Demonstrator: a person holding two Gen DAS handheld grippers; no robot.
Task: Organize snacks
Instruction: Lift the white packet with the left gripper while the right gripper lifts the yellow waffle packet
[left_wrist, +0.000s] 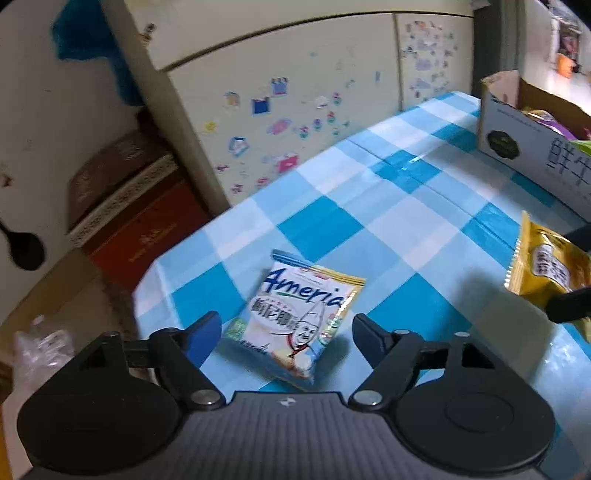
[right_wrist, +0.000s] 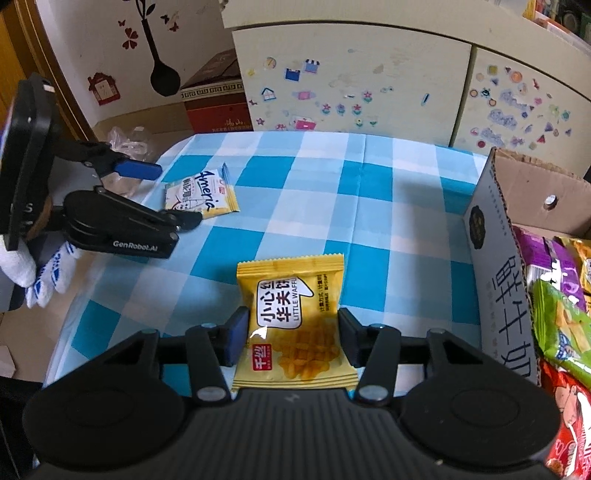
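Between the right gripper's (right_wrist: 291, 338) pressed pads sits the yellow foil waffle packet (right_wrist: 293, 314); next, carry it rightward to the open cardboard box (right_wrist: 495, 266). Left gripper (left_wrist: 288, 341) hangs spread around the white-and-yellow Ameria packet (left_wrist: 297, 317), ready to pinch.

Surface (right_wrist: 332, 177): carrying two snack packets and one carton.
Ameria packet (right_wrist: 201, 195): lying flat near the far left corner of the surface, sitting between the spread jaws of the left gripper (left_wrist: 286, 332).
Waffle packet (right_wrist: 295, 321): sitting near the front edge, well apart from the Ameria packet, standing between the jaws of the right gripper (right_wrist: 291, 339).
Carton (right_wrist: 495, 266): resting on the right side of the surface, holding several snack bags (right_wrist: 557, 332) inside.
Cabinet (right_wrist: 351, 74): standing behind the surface.
Stacked boxes (right_wrist: 214, 99): sitting left of the cabinet, beyond the far left corner.
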